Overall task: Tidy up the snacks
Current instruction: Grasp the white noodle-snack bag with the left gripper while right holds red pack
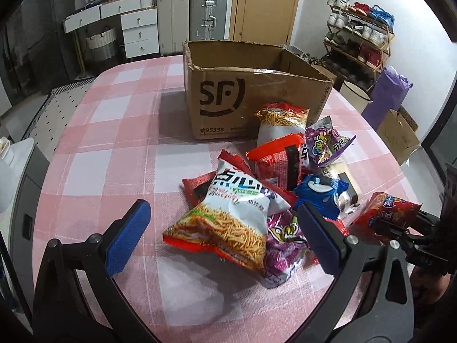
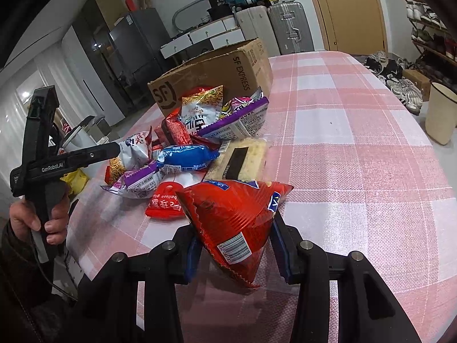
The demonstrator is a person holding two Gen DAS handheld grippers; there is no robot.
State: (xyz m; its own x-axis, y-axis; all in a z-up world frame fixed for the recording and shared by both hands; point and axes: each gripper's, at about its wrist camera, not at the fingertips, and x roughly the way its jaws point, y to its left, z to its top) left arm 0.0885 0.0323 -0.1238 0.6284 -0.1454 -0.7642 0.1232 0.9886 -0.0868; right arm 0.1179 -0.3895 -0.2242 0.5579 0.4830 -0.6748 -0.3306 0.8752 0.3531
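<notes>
A pile of snack bags lies on the pink checked table in front of an open SF cardboard box [image 1: 228, 97], also seen in the right wrist view [image 2: 217, 77]. My left gripper [image 1: 225, 225] is open, its fingers on either side of a white and orange noodle-stick bag [image 1: 228, 223] just above the table. My right gripper [image 2: 234, 245] is shut on a red snack bag [image 2: 231, 217], held slightly above the table to the right of the pile; it shows in the left wrist view [image 1: 385, 211]. A blue Oreo pack [image 1: 322, 191] and purple bags [image 1: 328, 143] lie in the pile.
The pink checked tablecloth [image 2: 357, 157] stretches to the right of the pile. Suitcases [image 1: 188, 14], drawers, a shoe rack [image 1: 360, 37] and a bin [image 2: 440, 114] stand around the table. The left gripper's handle [image 2: 42, 148] shows at the right view's left.
</notes>
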